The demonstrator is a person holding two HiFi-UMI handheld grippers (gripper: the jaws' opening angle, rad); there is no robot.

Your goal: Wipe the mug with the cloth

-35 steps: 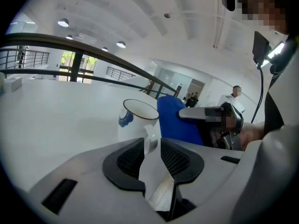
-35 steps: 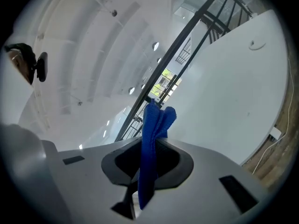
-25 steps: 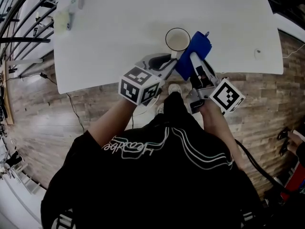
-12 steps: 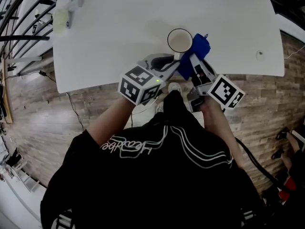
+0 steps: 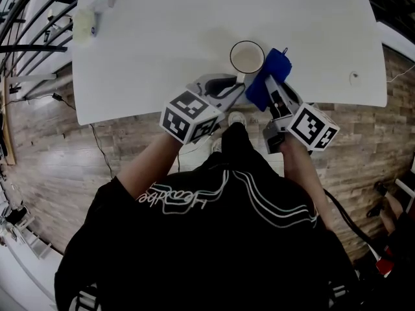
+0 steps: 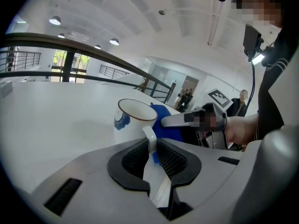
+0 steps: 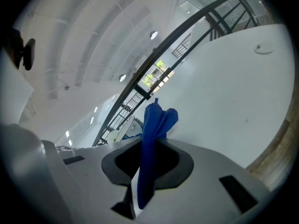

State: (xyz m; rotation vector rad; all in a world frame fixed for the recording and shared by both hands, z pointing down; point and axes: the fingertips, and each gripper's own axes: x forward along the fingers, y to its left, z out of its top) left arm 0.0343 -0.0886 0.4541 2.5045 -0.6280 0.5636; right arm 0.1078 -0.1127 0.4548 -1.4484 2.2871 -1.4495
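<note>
The left hand-held gripper point(image 6: 152, 149) clamps the mug point(image 6: 132, 120) by its handle; the right hand-held gripper point(image 7: 147, 161) pinches the cloth point(image 7: 158, 120).

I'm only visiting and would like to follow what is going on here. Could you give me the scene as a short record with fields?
Surface: white table
Object being cleaned: white mug, upright, near the table's front edge
Holding the mug: left tool, shut on its handle
Holding the wiper: right tool, shut on the blue cloth
Cloth position: at the mug's right side, apparently touching it
</note>
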